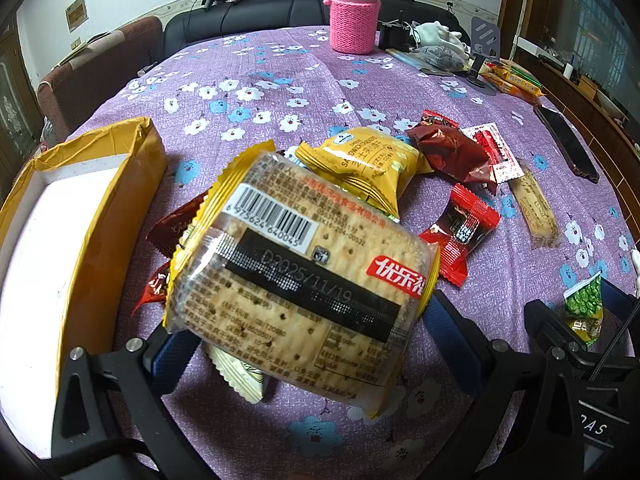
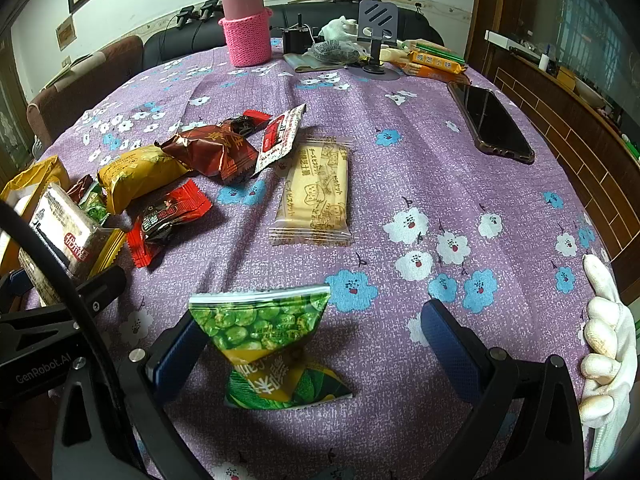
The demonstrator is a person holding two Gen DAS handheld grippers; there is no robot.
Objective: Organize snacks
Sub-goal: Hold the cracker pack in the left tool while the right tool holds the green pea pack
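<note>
My left gripper [image 1: 312,332] is shut on a clear pack of crackers with yellow ends [image 1: 296,280] and holds it above the snack pile, just right of the open yellow box [image 1: 120,184]. The same pack [image 2: 60,236] shows at the left edge of the right wrist view. My right gripper [image 2: 314,328] is open. A green pea packet [image 2: 268,332] stands on the cloth and leans on its left finger [image 2: 180,352]; the right finger is well apart from it. Loose snacks lie nearby: a yellow sandwich cracker pack [image 1: 360,160], a dark red pack [image 1: 452,152], a red candy [image 1: 460,232] and a beige biscuit bar [image 2: 316,192].
The purple flowered tablecloth [image 2: 400,160] covers a round table. A phone [image 2: 492,120] lies at the right, a pink thermos [image 2: 246,28] and a phone stand [image 2: 376,40] at the back with more packs. A white-gloved hand [image 2: 608,340] holds the right gripper. Chairs stand behind.
</note>
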